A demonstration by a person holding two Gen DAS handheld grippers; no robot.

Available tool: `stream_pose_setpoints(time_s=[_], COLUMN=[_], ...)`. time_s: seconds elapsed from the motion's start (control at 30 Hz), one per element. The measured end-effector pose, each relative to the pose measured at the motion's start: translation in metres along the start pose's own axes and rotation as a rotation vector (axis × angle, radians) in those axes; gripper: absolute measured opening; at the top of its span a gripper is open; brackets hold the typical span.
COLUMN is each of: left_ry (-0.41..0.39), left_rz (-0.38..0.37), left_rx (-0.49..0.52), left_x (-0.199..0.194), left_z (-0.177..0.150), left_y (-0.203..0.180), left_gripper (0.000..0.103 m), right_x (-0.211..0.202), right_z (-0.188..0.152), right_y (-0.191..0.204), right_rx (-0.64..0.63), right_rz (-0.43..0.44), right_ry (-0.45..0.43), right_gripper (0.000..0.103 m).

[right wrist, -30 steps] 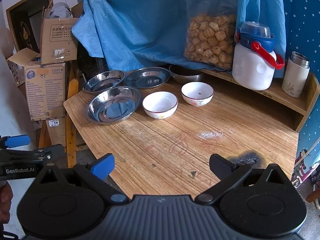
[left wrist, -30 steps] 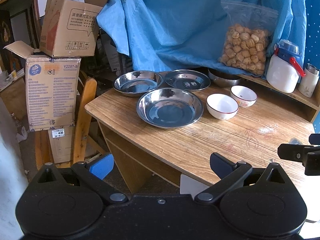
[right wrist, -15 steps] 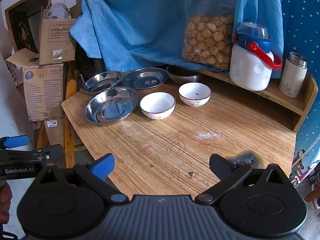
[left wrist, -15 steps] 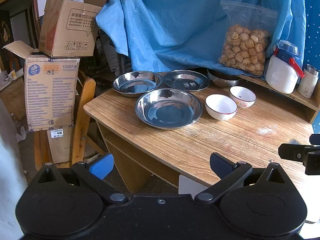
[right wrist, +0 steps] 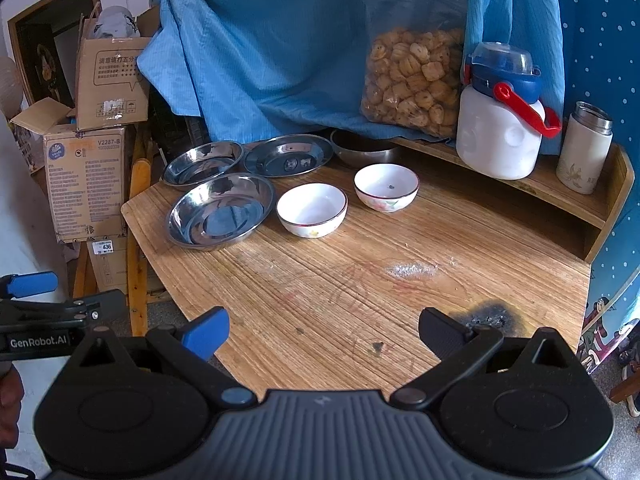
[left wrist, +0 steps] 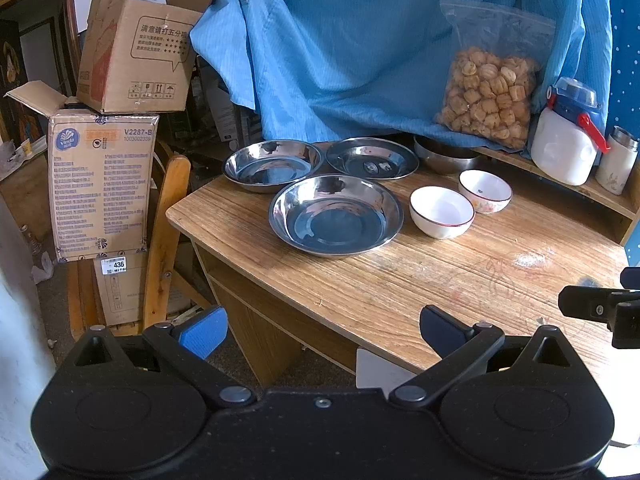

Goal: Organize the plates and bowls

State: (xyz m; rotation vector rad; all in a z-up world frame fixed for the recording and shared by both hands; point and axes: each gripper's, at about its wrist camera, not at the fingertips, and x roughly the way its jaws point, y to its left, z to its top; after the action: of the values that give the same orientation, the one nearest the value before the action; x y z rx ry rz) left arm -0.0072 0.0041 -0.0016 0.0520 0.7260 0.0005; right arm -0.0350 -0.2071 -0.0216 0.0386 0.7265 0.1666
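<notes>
Three steel plates lie at the table's far left: a near one [left wrist: 335, 215] [right wrist: 221, 210], a back-left one [left wrist: 272, 165] [right wrist: 203, 162] and a back-right one [left wrist: 372, 158] [right wrist: 288, 155]. Two white bowls stand to their right: a near one [left wrist: 441, 212] [right wrist: 311, 210] and a far one [left wrist: 485, 191] [right wrist: 386, 187]. A steel bowl [left wrist: 446, 158] [right wrist: 364, 151] sits partly under the blue cloth. My left gripper [left wrist: 322, 330] is open and empty at the table's front-left edge. My right gripper [right wrist: 323, 330] is open and empty above the table's near side.
The wooden table [right wrist: 360, 280] has a raised back shelf [right wrist: 560, 192] with a white jug [right wrist: 500, 128], a thermos [right wrist: 586, 150] and a snack bag [right wrist: 416, 76]. Blue cloth [left wrist: 340, 40] hangs behind. Cardboard boxes [left wrist: 100, 180] and a wooden chair [left wrist: 164, 240] stand to the left.
Both grippers have drifted slightly; the table scene shifts a little to the left in both views. Both stay open and nothing on the table has moved.
</notes>
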Motion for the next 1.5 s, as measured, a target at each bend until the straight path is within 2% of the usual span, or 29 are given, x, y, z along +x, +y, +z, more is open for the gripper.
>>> stream_pose_setpoints(time_s=[1.2,1.5], left_ry=[0.018,0.059], left_rz=[0.004,0.014], left_rx=[-0.010,-0.010], left_x=[0.007,0.012], left_z=[0.000,0.004], left_y=[-0.008,-0.014], left_gripper=[0.102,0.102], right_x=[0.002,0.009], right_z=[-0.001,-0.010], right_y=[-0.007,-0.023], right_rx=[0.006,0.012], right_rz=[0.002,0.032], right_ry=[0.014,0.064], right_gripper=[0.103,0.103])
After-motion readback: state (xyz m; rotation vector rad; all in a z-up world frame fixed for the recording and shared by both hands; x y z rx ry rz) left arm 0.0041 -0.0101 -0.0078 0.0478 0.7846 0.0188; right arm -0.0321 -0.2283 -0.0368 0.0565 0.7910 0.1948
